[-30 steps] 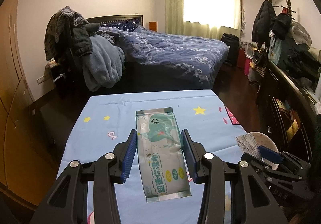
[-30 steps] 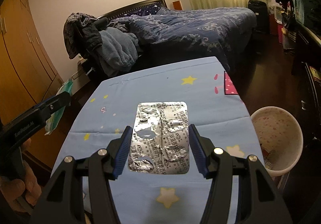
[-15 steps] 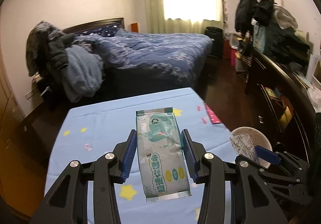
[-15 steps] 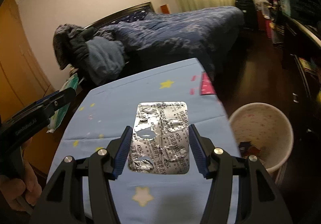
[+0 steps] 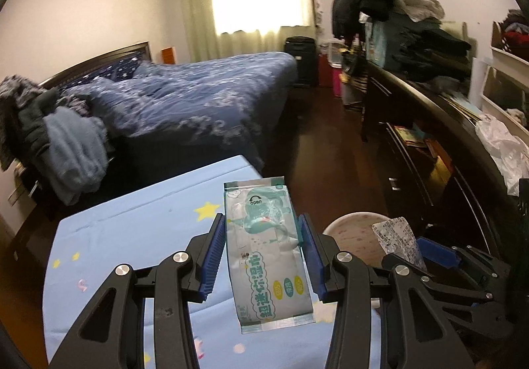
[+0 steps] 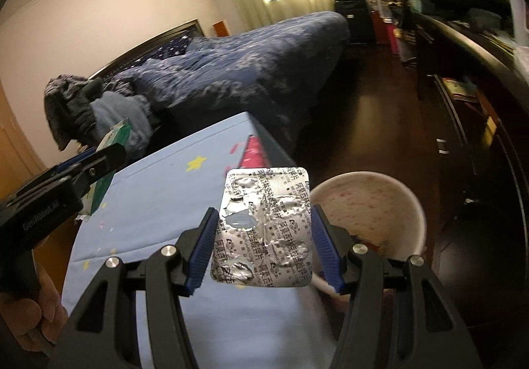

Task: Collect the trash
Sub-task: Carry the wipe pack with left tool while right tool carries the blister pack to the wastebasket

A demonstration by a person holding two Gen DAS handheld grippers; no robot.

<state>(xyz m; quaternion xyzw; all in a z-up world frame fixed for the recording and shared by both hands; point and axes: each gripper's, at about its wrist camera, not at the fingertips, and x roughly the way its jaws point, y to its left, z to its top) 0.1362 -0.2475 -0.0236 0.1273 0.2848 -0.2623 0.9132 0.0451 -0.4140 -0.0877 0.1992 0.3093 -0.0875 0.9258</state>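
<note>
My left gripper (image 5: 263,256) is shut on a green and white wet-wipe packet (image 5: 267,256), held above the right part of the blue star-print table (image 5: 132,236). My right gripper (image 6: 263,246) is shut on a silver foil pill blister sheet (image 6: 264,230), held over the table's right edge beside the pale speckled trash bin (image 6: 380,203). In the left wrist view the bin (image 5: 353,233) shows to the right, partly hidden behind the right gripper and its blister sheet (image 5: 396,240). In the right wrist view the left gripper with the packet (image 6: 112,150) appears at the far left.
A bed with a dark blue quilt (image 5: 198,98) stands beyond the table, with clothes piled on a chair (image 5: 59,137) at its left. A dark dresser (image 5: 429,137) heaped with clothes runs along the right wall. Dark wooden floor (image 5: 330,154) lies between bed and dresser.
Both grippers have swung to the right with their loads still held. The bin now sits closer to the centre of both views and the table has slid leftward.
</note>
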